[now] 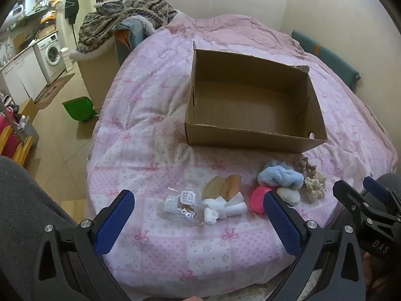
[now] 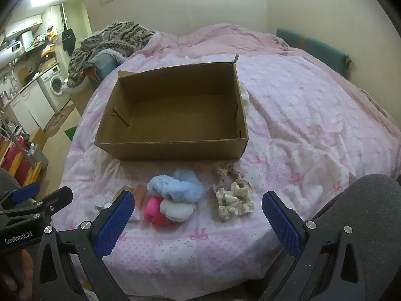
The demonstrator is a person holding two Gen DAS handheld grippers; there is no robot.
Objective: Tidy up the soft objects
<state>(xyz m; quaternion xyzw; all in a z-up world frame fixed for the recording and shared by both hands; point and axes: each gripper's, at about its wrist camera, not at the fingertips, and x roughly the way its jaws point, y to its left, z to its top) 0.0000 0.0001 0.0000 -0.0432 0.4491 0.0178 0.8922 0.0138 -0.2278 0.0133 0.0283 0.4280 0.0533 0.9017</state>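
An empty open cardboard box (image 1: 253, 135) (image 2: 173, 148) stands on the pink bed. In front of it lie a blue fluffy scrunchie (image 1: 279, 176) (image 2: 179, 184), a pink plush ball (image 1: 258, 198) (image 2: 154, 212), a white puff (image 1: 289, 195) (image 2: 176, 212), cream and beige scrunchies (image 1: 315, 186) (image 2: 235, 200), rolled white cloths (image 1: 223, 209), tan pads (image 1: 226, 184) and a clear plastic bag of small items (image 1: 180, 207). My left gripper (image 1: 198, 220) is open and empty, just short of the cloths. My right gripper (image 2: 198, 219) is open and empty, just short of the plush pile.
The pink quilt (image 1: 155, 115) (image 2: 300, 115) covers the bed. A chair piled with patterned blankets (image 1: 125, 17) stands at the far left corner. A green bin (image 1: 77, 107) sits on the floor left of the bed. The right gripper's body (image 1: 368, 208) shows in the left view.
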